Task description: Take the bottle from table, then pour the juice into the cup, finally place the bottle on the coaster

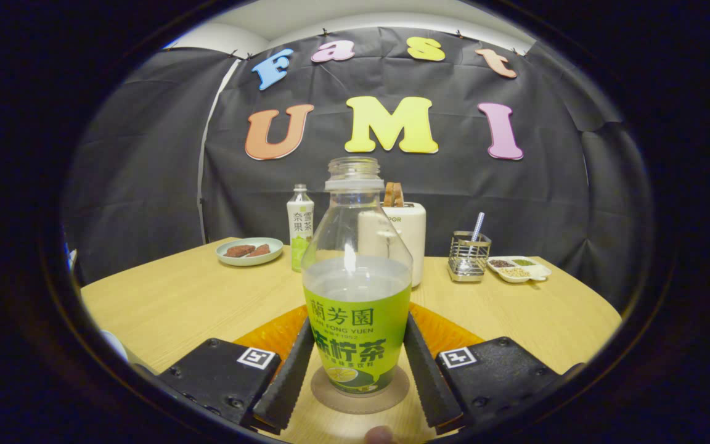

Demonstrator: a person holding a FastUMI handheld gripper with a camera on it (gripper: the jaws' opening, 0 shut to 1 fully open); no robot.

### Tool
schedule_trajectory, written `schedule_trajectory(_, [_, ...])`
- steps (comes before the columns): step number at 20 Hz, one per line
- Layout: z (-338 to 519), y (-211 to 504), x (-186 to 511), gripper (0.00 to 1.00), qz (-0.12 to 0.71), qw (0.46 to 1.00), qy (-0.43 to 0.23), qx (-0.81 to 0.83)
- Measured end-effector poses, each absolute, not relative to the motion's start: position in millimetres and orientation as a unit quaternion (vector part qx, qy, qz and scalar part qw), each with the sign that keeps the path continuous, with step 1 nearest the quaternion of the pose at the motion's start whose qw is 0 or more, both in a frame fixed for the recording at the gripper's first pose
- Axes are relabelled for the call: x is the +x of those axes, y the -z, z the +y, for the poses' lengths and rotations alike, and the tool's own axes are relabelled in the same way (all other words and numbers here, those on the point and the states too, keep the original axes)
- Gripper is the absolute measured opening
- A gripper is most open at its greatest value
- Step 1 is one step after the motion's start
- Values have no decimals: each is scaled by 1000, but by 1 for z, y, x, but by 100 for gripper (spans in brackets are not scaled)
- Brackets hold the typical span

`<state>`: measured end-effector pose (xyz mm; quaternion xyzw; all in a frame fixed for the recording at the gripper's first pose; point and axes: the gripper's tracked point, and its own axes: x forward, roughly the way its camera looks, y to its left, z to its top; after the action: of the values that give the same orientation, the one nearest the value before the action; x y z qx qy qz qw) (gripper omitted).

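Standing upright between my jaws (358, 370), the bottle (358, 296) rested on the round brown coaster (361, 394), its long axis vertical and its mouth uncapped. The two ribbed fingers (290, 376) flanked its green label closely; whether both pressed on it or had just let go, I could not tell. An orange mat (275, 333) lay behind it on the bench (170, 302). I judged the placing nearly done, so the next move should be straight back, without tipping it. Counting beyond: one second bottle (299, 228), one plate (249, 251) with two brown pieces, one white appliance (407, 237), one wire holder (469, 256), one divided dish (518, 269).
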<state>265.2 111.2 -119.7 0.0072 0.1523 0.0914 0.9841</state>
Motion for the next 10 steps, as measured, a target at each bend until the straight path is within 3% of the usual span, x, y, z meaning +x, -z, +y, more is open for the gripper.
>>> schedule_trajectory(7, [107, 110, 257, 98, 150, 985, -85, 4])
schedule_trajectory(10, [98, 93, 245, 100, 137, 988, -68, 1])
